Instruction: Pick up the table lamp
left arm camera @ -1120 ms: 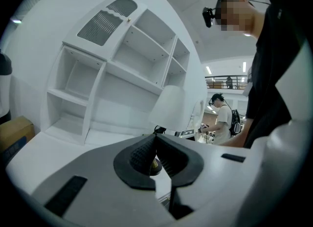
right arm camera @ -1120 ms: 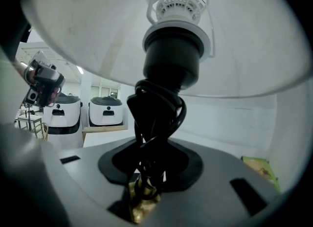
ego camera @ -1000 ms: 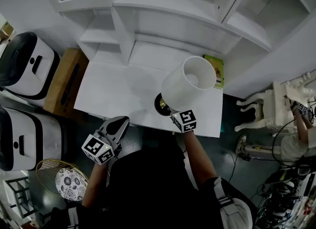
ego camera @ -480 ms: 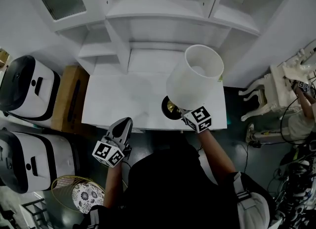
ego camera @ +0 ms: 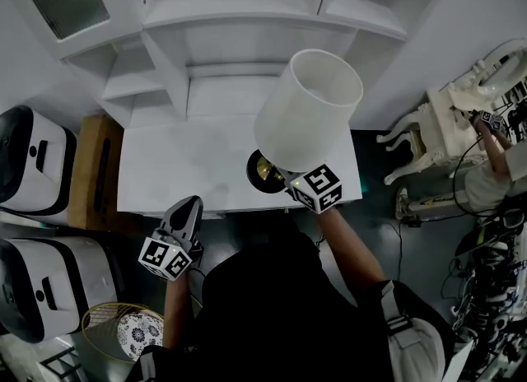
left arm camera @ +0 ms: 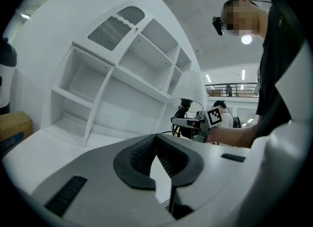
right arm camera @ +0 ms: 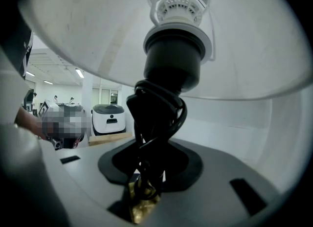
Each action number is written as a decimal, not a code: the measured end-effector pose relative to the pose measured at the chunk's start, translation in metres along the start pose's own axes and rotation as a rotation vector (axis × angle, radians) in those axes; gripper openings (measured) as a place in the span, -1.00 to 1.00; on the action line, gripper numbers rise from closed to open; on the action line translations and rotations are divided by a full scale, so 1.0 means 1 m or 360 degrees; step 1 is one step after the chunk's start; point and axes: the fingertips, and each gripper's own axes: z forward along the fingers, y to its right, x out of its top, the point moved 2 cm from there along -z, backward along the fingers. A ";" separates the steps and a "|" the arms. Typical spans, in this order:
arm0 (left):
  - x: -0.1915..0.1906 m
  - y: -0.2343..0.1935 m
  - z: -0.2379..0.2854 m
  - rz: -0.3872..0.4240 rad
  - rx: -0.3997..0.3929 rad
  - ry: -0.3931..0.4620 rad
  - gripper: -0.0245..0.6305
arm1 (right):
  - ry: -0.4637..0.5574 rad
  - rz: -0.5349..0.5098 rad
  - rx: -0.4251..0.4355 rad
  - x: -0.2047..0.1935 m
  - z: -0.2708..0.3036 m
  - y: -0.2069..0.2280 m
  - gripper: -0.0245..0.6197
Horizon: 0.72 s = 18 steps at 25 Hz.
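The table lamp has a white drum shade and a black and gold round base. It hangs tilted over the right part of the white desk. My right gripper is shut on its thin stem below the shade. In the right gripper view the black socket and the cord-wrapped stem rise from between the jaws of my right gripper. My left gripper is at the desk's front edge, left of the lamp, shut and holding nothing. From my left gripper the lamp shade shows to the right.
A white shelf unit stands at the back of the desk. Two black-and-white machines and a cardboard box are on the left. A wire basket is on the floor. A white ornate chair and cables are on the right.
My right gripper has lifted the lamp; its shade now looks larger and nearer in the head view. The left gripper has stayed at the desk's front edge.
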 end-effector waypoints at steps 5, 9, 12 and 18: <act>0.005 -0.003 0.002 0.0007 -0.0018 0.0011 -0.89 | -0.0033 -0.0074 0.0001 -0.002 0.005 -0.003 -0.58; 0.006 -0.006 -0.001 0.0010 -0.0013 0.0006 -0.89 | -0.0025 -0.0045 0.0017 -0.001 0.009 -0.007 -0.58; 0.005 -0.009 -0.003 0.0007 -0.0003 0.0007 -0.89 | -0.0021 -0.0033 0.0020 -0.001 0.013 -0.008 -0.59; 0.008 -0.016 -0.008 0.0008 0.0015 0.0011 -0.89 | -0.0038 -0.0069 0.0012 -0.002 0.020 -0.011 -0.59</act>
